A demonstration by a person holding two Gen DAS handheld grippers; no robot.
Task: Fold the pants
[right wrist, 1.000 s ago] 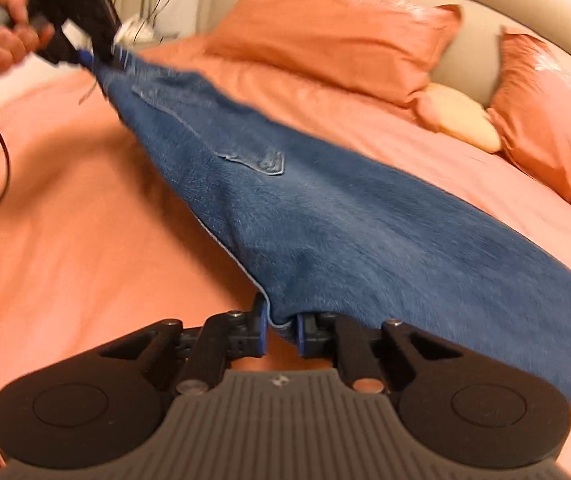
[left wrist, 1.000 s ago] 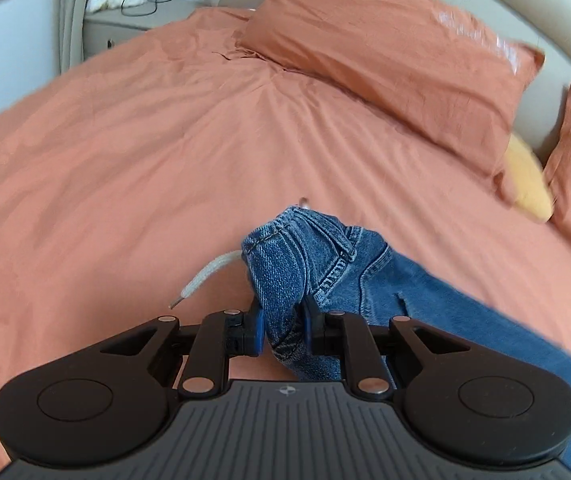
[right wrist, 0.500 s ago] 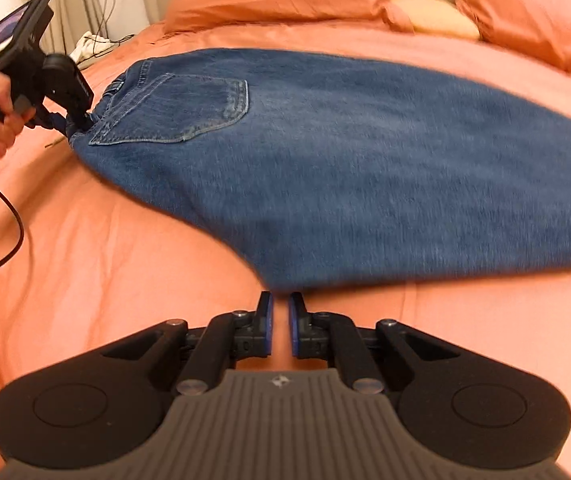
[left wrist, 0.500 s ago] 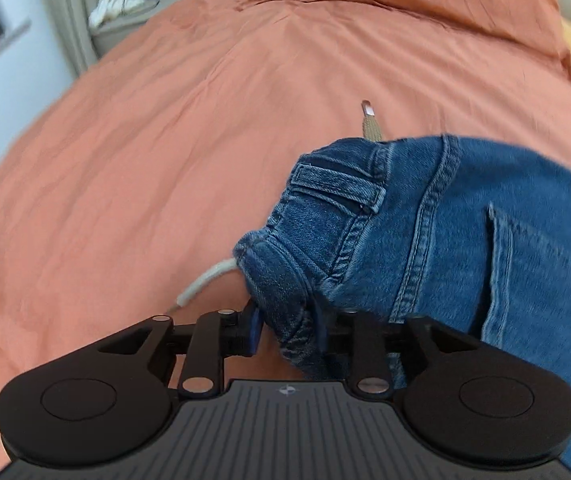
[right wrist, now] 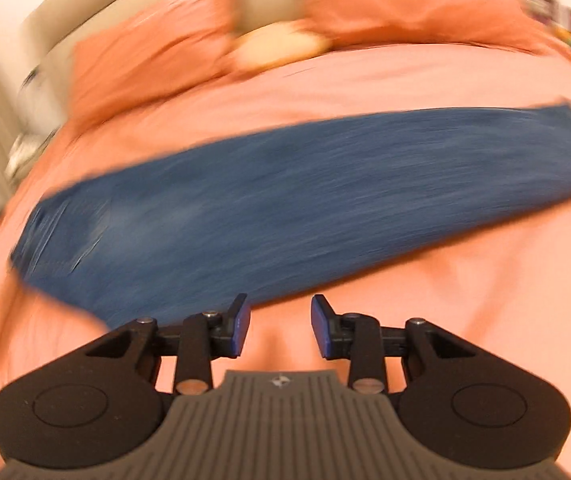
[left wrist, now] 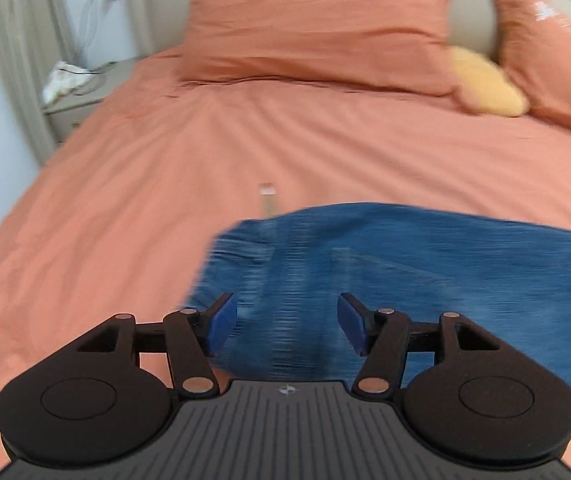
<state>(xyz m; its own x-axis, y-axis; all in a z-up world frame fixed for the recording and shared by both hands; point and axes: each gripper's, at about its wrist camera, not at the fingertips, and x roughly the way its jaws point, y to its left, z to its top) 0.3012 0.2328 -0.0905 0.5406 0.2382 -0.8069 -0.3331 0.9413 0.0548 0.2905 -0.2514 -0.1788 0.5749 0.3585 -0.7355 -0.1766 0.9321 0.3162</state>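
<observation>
One pair of blue jeans (right wrist: 285, 196) lies flat, blurred, across the bed (right wrist: 445, 288).

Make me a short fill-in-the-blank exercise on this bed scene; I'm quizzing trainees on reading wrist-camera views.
1. The jeans lie spread on a bedcover coloured ____.
2. Both the left claw and the right claw are ____.
3. Between the two orange pillows sits a cushion coloured ____.

Missing words: orange; open; yellow
</observation>
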